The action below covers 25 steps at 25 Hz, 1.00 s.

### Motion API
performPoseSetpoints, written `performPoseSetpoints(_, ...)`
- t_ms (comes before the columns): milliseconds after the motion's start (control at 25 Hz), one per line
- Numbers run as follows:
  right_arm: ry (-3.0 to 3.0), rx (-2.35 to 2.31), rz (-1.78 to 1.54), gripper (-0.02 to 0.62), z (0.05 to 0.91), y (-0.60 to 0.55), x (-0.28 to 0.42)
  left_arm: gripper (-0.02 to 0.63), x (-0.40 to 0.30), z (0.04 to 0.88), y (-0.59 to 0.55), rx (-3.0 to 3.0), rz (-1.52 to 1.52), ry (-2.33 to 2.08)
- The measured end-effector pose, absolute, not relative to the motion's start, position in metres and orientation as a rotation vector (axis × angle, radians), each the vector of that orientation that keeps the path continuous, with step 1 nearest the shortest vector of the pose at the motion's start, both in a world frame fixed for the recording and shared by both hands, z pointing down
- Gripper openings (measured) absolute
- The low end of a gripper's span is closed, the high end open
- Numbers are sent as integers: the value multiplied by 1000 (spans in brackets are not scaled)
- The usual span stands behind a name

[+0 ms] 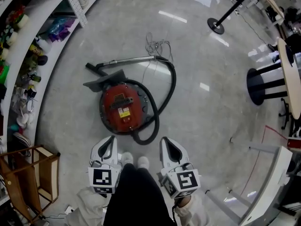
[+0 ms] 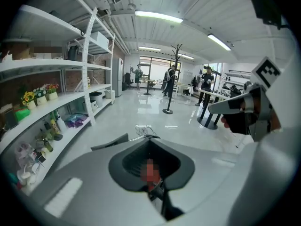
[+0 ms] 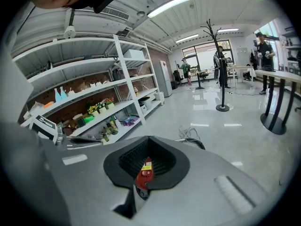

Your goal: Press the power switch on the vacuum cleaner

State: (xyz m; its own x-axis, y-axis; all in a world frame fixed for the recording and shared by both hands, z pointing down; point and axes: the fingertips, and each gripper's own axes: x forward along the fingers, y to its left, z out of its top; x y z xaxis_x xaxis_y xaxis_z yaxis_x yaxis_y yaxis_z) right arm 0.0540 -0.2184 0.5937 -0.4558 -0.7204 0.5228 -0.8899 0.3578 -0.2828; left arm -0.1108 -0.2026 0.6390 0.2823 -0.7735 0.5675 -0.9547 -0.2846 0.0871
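Note:
The red canister vacuum cleaner (image 1: pixel 123 108) lies on the grey floor just ahead of my shoes (image 1: pixel 135 161). A black handle and a yellow label sit on its top; I cannot pick out the switch. Its black hose (image 1: pixel 172 81) loops right to a metal wand (image 1: pixel 129 60) and a dark floor nozzle (image 1: pixel 101 81). My left gripper (image 1: pixel 112 139) and right gripper (image 1: pixel 164 140) are held low by my legs, short of the vacuum, both shut and holding nothing. Red vacuum (image 3: pixel 144 174) shows through the closed jaws of the right gripper (image 3: pixel 149 138). The left gripper (image 2: pixel 150 140) view shows the same.
White shelves (image 1: pixel 28 46) with small items curve along the left. A wooden rack (image 1: pixel 33 173) stands at lower left. A loose cord (image 1: pixel 157 44) lies beyond the wand. A black table pedestal (image 1: pixel 263 86) and a white frame (image 1: pixel 277 173) are on the right. People stand far off.

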Motion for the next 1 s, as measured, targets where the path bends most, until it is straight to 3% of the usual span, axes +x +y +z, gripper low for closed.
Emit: performPoseSetpoints(1000,-2260,1401,835,0,674,-241,41,0,-106,735,-218,2083,681,-1489)
